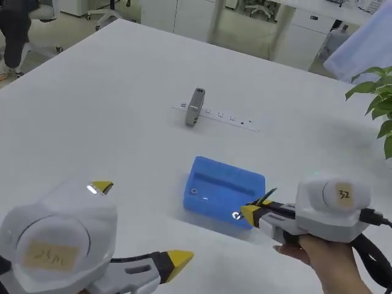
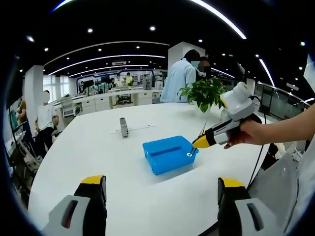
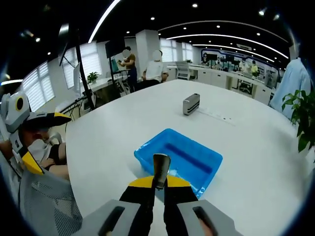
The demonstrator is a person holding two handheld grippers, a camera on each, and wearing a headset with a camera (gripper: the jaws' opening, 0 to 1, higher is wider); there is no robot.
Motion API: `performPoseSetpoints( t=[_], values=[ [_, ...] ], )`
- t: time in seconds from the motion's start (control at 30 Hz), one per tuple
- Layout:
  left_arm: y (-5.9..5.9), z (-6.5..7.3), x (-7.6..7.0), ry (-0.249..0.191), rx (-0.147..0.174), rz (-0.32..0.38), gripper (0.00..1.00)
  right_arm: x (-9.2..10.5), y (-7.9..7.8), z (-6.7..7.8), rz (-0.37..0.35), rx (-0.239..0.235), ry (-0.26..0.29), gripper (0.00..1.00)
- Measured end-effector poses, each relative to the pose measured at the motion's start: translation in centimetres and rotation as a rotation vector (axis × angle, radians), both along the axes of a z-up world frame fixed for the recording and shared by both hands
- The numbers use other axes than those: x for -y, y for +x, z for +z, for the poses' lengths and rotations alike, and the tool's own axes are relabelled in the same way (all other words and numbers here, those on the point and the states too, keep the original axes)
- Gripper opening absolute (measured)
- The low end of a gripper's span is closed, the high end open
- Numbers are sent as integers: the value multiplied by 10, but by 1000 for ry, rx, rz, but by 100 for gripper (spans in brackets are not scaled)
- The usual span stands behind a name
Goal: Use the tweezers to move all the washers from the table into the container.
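While my left gripper idles nearest me, jaws spread wide with nothing between them, the right gripper has its jaws clenched on the tweezers, whose tip seems to pinch a washer right at the near right rim of the blue container. I judge this the drop-off step: next I must nudge the tip inward past the rim, then ease the squeeze so the washer falls inside, where another small ring appears to lie. Farther off on the table sits a grey block.
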State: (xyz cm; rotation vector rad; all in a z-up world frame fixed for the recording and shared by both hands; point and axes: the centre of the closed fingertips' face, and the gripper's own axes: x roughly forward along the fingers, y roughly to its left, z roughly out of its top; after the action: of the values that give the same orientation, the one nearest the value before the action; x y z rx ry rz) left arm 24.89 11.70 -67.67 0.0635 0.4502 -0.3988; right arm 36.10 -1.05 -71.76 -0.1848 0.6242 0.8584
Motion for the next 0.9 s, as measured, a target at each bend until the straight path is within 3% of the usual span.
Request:
performPoseSetpoints(
  t=[0.1,0.3,0.63,0.9],
  values=[
    [0,0,0,2,2,-2,96,1,12,1,-22,15,0,2],
    [-1,0,-1,4,0,-1,96,1,31,-23,-61,-19,-32,2],
    [1,-3,-4,3,-16,6,95,-2,41,-58,-10,-62,-157,2],
    [3,-3,-3,17,-23,-2,94,-5,48,-71,20,-89,-205,2]
  ],
)
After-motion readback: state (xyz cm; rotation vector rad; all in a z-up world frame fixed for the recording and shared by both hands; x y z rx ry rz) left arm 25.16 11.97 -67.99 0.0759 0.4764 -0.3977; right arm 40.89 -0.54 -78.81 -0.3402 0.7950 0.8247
